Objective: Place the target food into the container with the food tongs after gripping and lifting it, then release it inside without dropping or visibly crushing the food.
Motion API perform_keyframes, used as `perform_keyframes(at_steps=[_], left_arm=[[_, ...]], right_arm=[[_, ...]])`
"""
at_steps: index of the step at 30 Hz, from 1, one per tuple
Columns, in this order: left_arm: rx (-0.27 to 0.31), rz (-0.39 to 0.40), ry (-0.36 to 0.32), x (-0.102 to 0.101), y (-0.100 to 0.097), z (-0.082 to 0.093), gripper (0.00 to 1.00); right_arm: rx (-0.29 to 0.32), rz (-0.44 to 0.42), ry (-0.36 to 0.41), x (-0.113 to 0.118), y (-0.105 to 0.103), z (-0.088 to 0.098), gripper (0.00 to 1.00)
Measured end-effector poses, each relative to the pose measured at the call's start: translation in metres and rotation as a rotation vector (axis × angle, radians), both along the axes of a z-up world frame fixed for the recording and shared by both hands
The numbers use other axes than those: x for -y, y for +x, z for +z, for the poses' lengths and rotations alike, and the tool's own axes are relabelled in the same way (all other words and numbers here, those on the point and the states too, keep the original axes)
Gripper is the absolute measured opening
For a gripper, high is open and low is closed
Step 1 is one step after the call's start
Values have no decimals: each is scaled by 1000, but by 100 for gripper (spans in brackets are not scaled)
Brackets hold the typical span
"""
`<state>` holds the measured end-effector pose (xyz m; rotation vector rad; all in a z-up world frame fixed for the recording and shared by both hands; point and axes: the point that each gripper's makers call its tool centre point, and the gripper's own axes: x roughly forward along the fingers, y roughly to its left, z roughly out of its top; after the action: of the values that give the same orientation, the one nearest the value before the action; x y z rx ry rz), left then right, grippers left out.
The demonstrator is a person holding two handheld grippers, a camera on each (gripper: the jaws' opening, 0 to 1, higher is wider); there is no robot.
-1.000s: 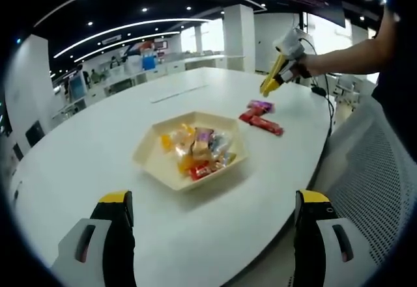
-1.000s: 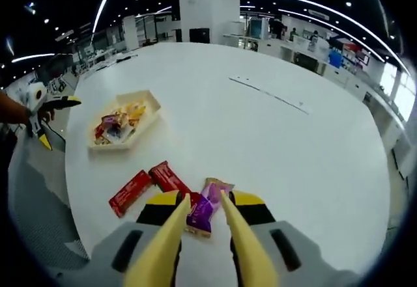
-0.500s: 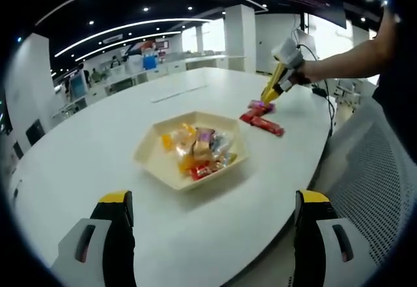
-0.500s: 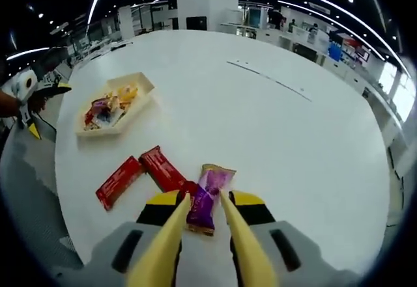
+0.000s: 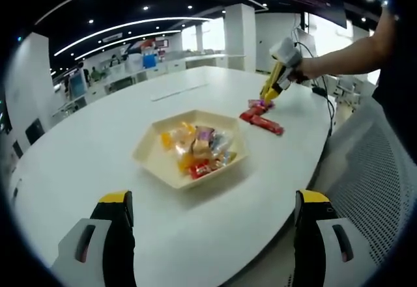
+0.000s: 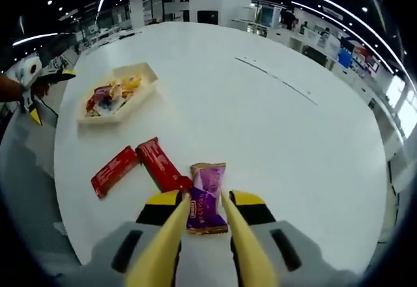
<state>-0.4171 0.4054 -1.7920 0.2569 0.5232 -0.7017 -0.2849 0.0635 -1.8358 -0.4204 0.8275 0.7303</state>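
Standing beside the white desk (image 6: pixel 313 150), I see the right claw (image 6: pixel 204 202) holding yellow food tongs (image 6: pixel 195 235), their two tips parted and set either side of a purple snack packet (image 6: pixel 206 197) lying flat on the desk. The packet's long axis runs roughly along the tongs, away from the claw, so the tips flank its long edges without visibly pinching it. Just beside the packet, toward the container, lie two red bars (image 6: pixel 140 165). The cream container (image 5: pixel 190 149), already holding wrapped snacks, sits well apart from the packet, much nearer the left claw (image 5: pixel 212 235), whose jaws stand wide apart and idle. I judge the grip not yet made.
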Motion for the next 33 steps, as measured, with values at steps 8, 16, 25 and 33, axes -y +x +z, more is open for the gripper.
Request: perform_keyframes(at_steps=[8,16,25,33], left_arm=[[-2,1,-1,0,0,0,99],[1,2,-4,0,1,0,99],[12,4,-10,0,1,3,99],[16,2,-12,0,1,4,99]], right_arm=[[18,-10,-20,5,3,-2,21],[20,-16,-4,3,4,8,21],[38,47,39,-24,9,39,21],[76,144,59,-72,16,67,21]])
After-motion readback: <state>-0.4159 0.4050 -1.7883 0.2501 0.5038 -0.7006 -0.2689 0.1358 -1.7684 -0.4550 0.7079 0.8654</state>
